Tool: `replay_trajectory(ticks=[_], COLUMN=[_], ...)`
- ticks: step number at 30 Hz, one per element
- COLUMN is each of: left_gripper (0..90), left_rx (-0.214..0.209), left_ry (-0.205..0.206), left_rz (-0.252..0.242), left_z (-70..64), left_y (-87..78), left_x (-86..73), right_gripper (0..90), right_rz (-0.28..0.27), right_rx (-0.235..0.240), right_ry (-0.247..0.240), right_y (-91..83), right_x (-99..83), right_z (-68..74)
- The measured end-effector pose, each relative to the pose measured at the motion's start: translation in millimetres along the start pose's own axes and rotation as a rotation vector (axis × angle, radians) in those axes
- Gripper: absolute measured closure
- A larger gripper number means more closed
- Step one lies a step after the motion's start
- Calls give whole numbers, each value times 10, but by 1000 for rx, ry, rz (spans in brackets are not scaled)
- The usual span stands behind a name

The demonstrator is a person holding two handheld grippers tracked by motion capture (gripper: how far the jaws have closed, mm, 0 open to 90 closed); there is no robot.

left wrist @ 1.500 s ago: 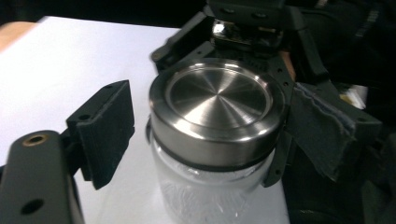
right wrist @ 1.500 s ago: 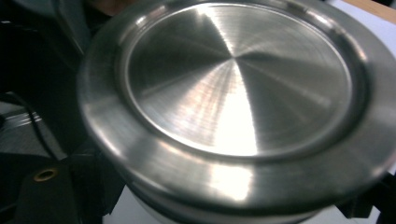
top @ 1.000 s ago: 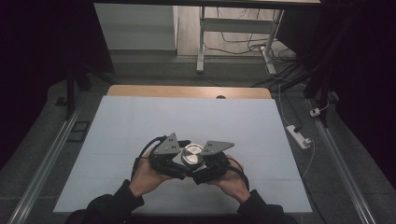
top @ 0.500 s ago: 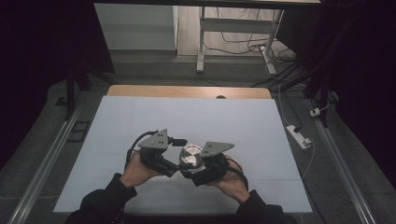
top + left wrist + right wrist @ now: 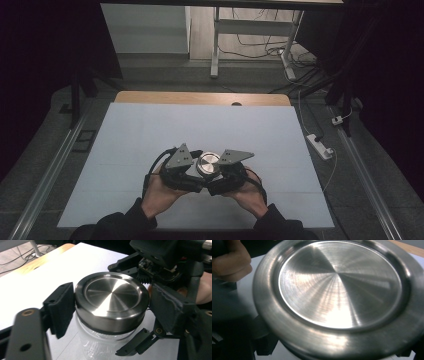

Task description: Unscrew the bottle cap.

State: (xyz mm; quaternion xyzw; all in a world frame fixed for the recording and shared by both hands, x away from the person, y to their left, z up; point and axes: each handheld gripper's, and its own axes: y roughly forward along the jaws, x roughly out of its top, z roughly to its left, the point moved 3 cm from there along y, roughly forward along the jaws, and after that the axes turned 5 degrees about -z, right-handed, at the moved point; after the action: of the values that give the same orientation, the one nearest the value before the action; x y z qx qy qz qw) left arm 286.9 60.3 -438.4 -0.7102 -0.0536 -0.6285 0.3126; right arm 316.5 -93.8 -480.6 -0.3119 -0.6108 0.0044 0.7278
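A glass jar with a brushed steel lid stands on the white table top, near its front middle. My left gripper is shut on the lid; one black pad presses its left rim and the other pad its right rim. My right gripper comes in from the other side, lower down, and appears shut on the glass body under the lid. In the right gripper view the lid sits very close and hides most of the jaws. A hand shows at the upper left.
The white table top extends far beyond the jar, with a wooden strip at its far edge. A white power strip lies on the floor to the right. Metal rails run along both sides.
The left gripper swung away to the left half a second ago and has come back against the lid. The right gripper and the jar have stayed in place.
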Motion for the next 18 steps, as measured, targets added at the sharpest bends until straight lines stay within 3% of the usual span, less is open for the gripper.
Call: replay_trajectory(ticks=[2,6,7,8,9,10,13,14,18], left_gripper=[158,107,84,80,93,93,114,122,176], left_rx=[-60,-252,-252,-294,-294,-359,-380,-380,-366], left_ry=[3,15,15,47,47,64,99,154,225], left_rz=[-30,-27,-27,-31,-31,-20,2,43,90], left_z=[74,254,254,309,309,330,313,267,190], left_y=[-52,-172,-172,-229,-229,-256,-251,-222,-175], left_x=[17,22,22,-2,-2,-25,-45,-69,-99], right_gripper=[149,149,149,149,149,149,149,149,149], right_rz=[-10,-19,-15,-11,-9,-5,8,11,18], right_rx=[9,40,52,68,84,101,146,156,185], right_ry=[-5,-25,-29,-34,-41,-50,-73,-81,-99], right_y=[-14,-26,-25,-19,-9,1,39,50,63], right_x=[17,33,33,32,30,26,18,17,21], right_z=[13,47,60,73,92,115,202,230,313])
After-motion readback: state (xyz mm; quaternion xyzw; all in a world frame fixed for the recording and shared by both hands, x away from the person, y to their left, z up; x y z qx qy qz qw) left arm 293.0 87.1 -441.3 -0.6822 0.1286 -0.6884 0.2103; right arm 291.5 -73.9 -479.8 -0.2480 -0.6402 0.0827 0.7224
